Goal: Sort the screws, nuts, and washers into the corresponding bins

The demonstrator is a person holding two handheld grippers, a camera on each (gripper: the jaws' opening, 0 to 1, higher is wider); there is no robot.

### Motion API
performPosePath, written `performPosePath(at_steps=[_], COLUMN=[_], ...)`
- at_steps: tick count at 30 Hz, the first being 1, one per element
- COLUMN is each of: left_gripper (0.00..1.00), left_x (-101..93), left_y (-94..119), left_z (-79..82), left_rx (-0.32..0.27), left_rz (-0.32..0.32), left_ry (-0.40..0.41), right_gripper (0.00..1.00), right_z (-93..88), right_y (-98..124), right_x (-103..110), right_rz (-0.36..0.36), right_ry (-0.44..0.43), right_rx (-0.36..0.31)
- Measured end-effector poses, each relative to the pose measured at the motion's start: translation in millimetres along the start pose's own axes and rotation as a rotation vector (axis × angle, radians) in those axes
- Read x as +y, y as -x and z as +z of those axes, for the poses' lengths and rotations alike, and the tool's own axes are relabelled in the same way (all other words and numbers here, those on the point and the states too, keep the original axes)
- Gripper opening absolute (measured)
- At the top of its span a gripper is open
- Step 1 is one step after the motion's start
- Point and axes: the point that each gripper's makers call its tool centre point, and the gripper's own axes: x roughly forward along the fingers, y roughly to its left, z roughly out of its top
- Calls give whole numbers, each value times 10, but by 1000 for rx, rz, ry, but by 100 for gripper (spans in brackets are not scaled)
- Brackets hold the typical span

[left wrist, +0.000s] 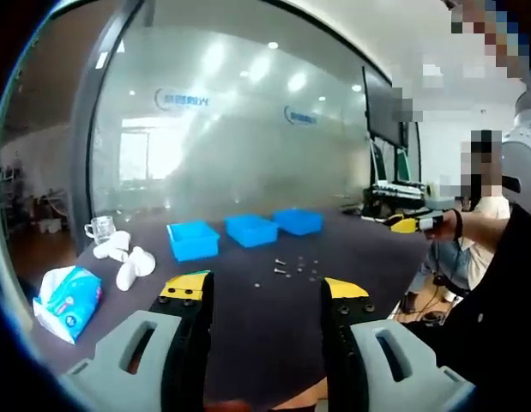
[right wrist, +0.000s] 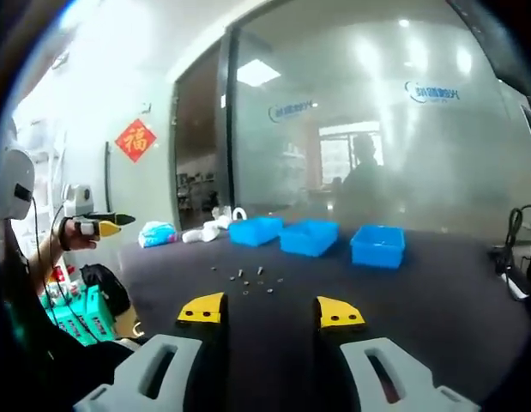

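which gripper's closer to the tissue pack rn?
Left. The tissue pack lies close to the left gripper, just off its left jaw. From the right gripper it sits far off to the left, beyond the scattered hardware.

The left gripper has two thick black jaws with bright yellow tips. Each yellow tip has small dark screw holes in it. Lower down, each jaw sits in a big grey plastic shell with a long rounded slot cut in it. The right gripper looks the same: black jaws, yellow tips with tiny holes, and grey shells with slots. In the left gripper view, a sleeve at the right edge is black. In the right gripper view, dark clothing shows at the lower left.
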Motion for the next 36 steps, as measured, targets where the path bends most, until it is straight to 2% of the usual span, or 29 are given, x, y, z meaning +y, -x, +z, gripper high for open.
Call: performPosePath(at_steps=[12, 18, 26, 29, 36], left_gripper=[50, 50, 50, 50, 50], left_x=[-20, 1, 55, 107, 119], left_y=[29, 45, 79, 81, 101], left_z=[-48, -77, -83, -98, -130], left_rx=[17, 20, 11, 6, 9], left_rz=[-12, -11, 6, 24, 27], left_ry=[-5, 8, 23, 33, 42], right_gripper=[35, 35, 35, 35, 34], right_z=[180, 181, 153, 98, 67], right_y=[-346, -543, -825, -958, -1309], right_x=[251, 389, 442, 463, 593], right_rz=[143, 229, 275, 285, 319], right_ry=[86, 124, 181, 188, 222], right_rx=[61, 115, 180, 237, 312])
